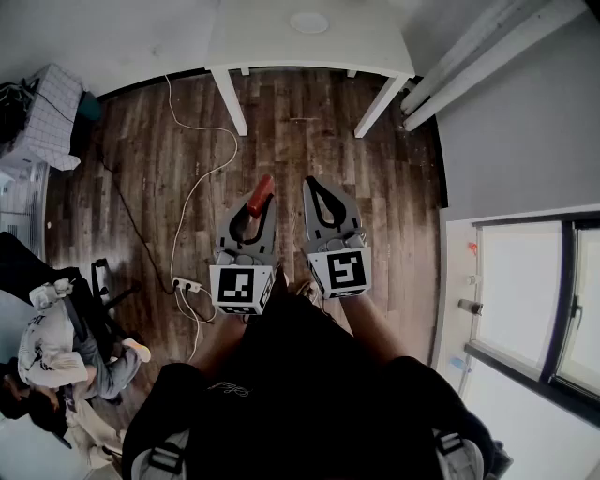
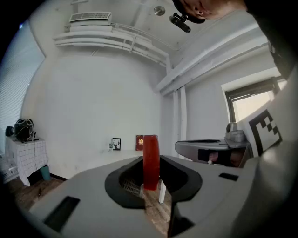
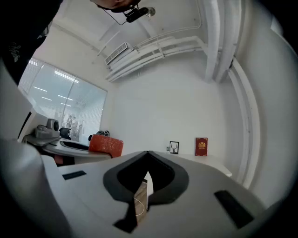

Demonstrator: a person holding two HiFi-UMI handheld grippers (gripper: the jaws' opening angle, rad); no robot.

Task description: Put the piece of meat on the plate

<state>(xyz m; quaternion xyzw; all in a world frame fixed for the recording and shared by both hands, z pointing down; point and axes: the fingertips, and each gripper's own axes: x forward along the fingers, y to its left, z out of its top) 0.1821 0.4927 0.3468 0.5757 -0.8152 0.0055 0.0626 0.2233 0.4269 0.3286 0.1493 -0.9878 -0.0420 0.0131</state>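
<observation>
A red piece of meat (image 1: 262, 191) sticks up between the jaws of my left gripper (image 1: 260, 202), which is shut on it. In the left gripper view the meat (image 2: 150, 158) stands edge-on as a narrow slab, clamped between the two jaws. My right gripper (image 1: 311, 185) hangs just to its right, shut and empty, its tips meeting (image 3: 148, 153). From there the meat (image 3: 106, 144) shows at the left. A white plate (image 1: 308, 22) lies on the white table (image 1: 356, 42) ahead, well beyond both grippers. Both are held level above the wooden floor.
The table's legs (image 1: 231, 99) stand on the dark wood floor. A white cable (image 1: 201, 171) runs to a power strip (image 1: 187, 284). A seated person in a cap (image 1: 45, 349) is at the lower left, windows (image 1: 525, 291) at the right. A small picture frame (image 2: 116, 143) and a red book (image 2: 139, 142) stand at the wall.
</observation>
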